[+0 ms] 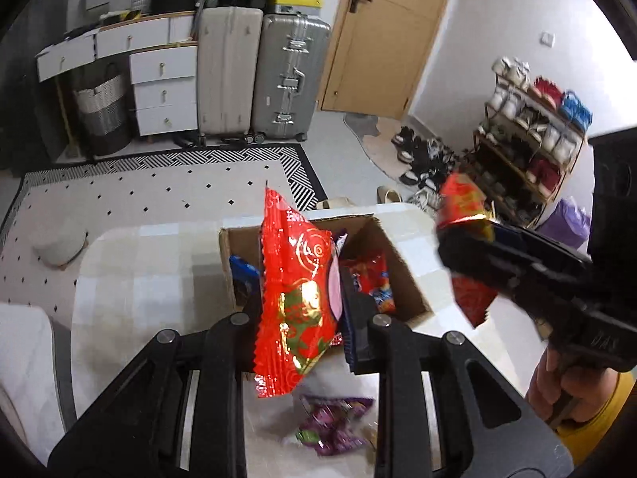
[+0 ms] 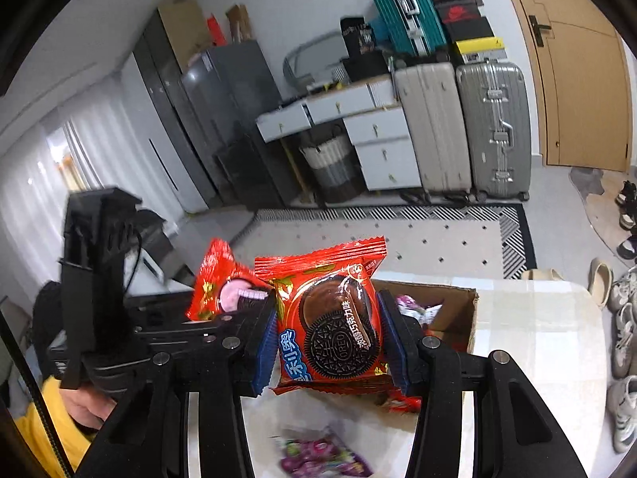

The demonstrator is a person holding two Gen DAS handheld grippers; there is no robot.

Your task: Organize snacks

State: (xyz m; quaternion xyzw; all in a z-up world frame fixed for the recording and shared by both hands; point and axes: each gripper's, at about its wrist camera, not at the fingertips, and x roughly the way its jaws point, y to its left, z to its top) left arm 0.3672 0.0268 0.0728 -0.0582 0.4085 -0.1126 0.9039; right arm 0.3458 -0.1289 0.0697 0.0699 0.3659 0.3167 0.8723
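Observation:
My left gripper (image 1: pixel 302 310) is shut on a red snack packet with a pink cookie picture (image 1: pixel 296 279), held upright above the near edge of an open cardboard box (image 1: pixel 402 263) on the white table (image 1: pixel 151 275). The box holds several snack packets (image 1: pixel 372 279). My right gripper (image 2: pixel 326 338) is shut on a red Oreo packet (image 2: pixel 332 318), held near the box (image 2: pixel 458 310). The right gripper (image 1: pixel 469 247) also shows at the right of the left wrist view, the left one (image 2: pixel 239 302) at the left of the right wrist view. A purple snack packet (image 1: pixel 334 424) lies on the table below the grippers.
The table's far edge (image 1: pixel 338 211) borders a patterned rug (image 1: pixel 159 187). Suitcases (image 1: pixel 294 79), a white drawer unit (image 1: pixel 163 91) and a laundry basket (image 1: pixel 101 107) stand at the back wall. A shoe rack (image 1: pixel 529 147) and loose shoes are at the right, by a wooden door (image 1: pixel 390 36).

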